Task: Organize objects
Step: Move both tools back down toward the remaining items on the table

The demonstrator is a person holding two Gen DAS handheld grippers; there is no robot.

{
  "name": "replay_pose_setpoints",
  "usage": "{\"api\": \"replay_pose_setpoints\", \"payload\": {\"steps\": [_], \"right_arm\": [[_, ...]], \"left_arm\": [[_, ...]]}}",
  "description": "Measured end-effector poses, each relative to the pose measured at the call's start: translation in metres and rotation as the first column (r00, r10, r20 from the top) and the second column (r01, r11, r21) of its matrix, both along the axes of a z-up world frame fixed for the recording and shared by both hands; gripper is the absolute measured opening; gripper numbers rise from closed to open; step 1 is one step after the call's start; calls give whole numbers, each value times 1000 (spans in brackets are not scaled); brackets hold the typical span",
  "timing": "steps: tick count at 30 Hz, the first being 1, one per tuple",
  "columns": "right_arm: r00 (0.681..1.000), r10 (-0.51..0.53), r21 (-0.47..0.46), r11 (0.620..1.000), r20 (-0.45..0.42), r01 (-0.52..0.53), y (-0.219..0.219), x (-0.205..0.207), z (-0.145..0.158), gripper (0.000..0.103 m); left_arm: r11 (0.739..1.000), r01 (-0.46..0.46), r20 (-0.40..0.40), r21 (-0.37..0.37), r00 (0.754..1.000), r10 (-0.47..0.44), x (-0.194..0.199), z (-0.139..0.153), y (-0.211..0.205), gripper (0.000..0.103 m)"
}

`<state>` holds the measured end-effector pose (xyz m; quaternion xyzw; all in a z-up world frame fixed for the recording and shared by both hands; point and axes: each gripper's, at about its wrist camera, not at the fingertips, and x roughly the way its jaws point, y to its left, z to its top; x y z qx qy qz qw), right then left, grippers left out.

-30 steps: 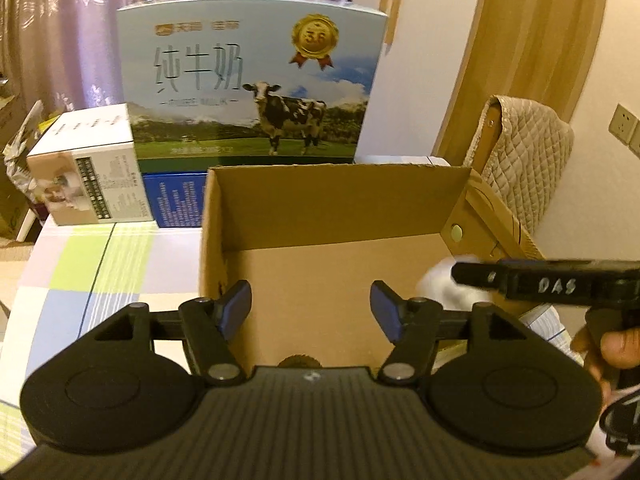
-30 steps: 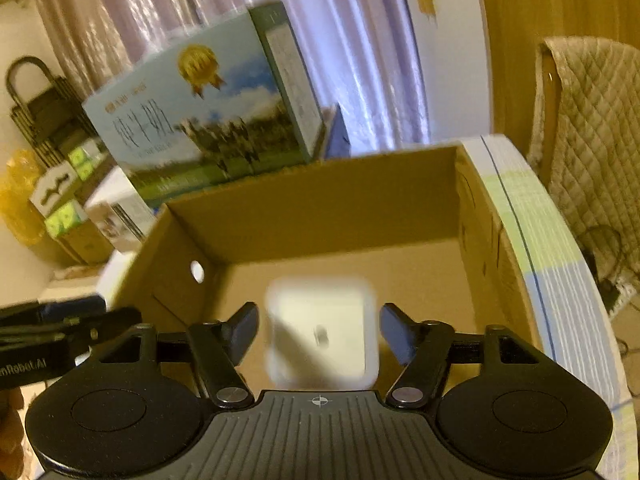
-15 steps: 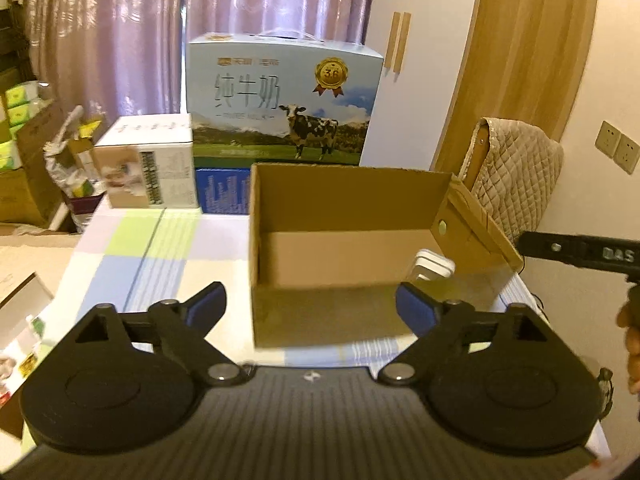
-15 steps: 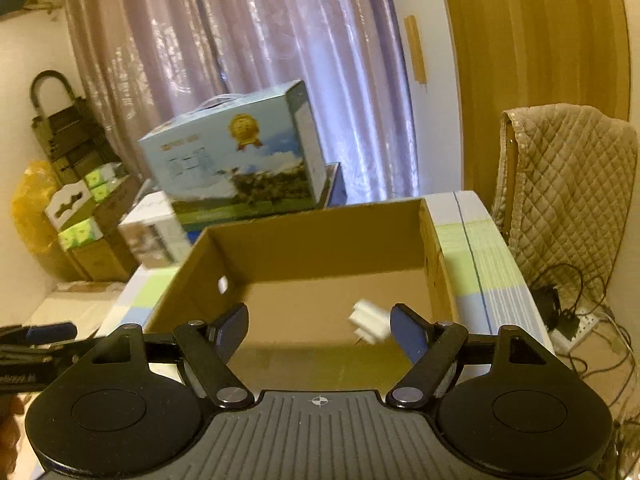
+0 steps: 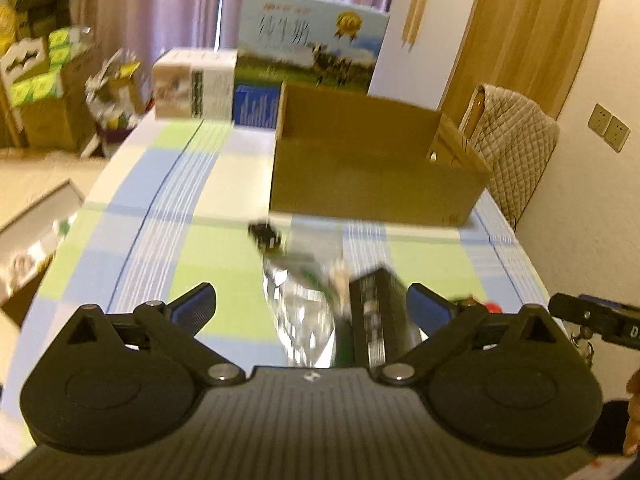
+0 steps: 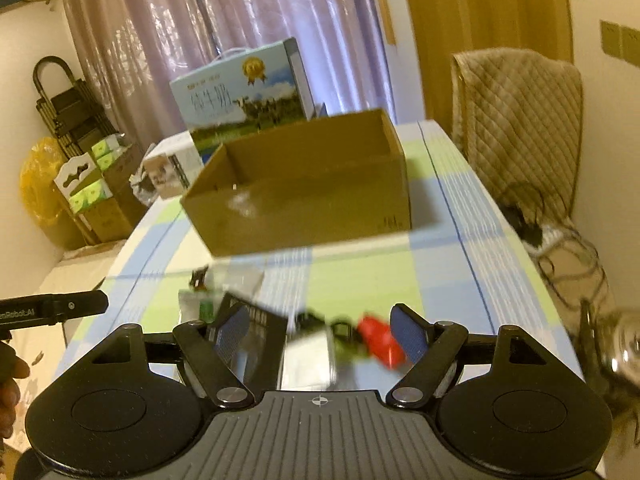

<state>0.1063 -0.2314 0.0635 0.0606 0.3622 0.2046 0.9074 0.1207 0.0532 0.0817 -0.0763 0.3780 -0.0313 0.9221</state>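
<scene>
1. The loose things lie in a blurred cluster on the near part of the worktop (image 5: 224, 240), in front of the box (image 5: 372, 176) and apart from it: a clear bag (image 5: 300, 300), a dark box (image 5: 376, 312) beside it, a small black clip (image 5: 266, 236) farther out, and a red item (image 6: 378, 340) with something black attached.
2. The box stands open-topped in the middle of the worktop. From these angles its floor is barely visible, so what it holds cannot be told.
3. Left tongs (image 5: 312, 308) are released, jaws wide, with the bag and dark box lying between and below them, not gripped.
4. Right tongs (image 6: 324, 330) are likewise released and empty, the red item just inside the right jaw and the dark box near the left one.
5. Step in hand, as I judge it: choosing and reaching for the next item to go into the box.
6. The next move calls for settling on one item per tong, lowering until the jaws straddle it alone, then closing. The bag looks slippery and crumpled, so a pinch on a fold may serve best.
7. Behind the box stand a milk carton (image 5: 312, 40) and a chair (image 5: 516, 136) at the far right.
</scene>
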Motion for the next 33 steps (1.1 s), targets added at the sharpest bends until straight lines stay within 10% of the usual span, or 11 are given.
{"api": "replay_pose_setpoints", "payload": {"steps": [23,33], "right_arm": [[999,-21,-25,999,-43,20,-22,-36,-24,75],[997,-41,-28,999,-64,40,-23,-21,-38,75]], "left_arm": [[997,82,-69,11,994,-81,-41,-29,-31,98],[991,132,-112,-24,985,-134,-11,-47,-48,75]]}}
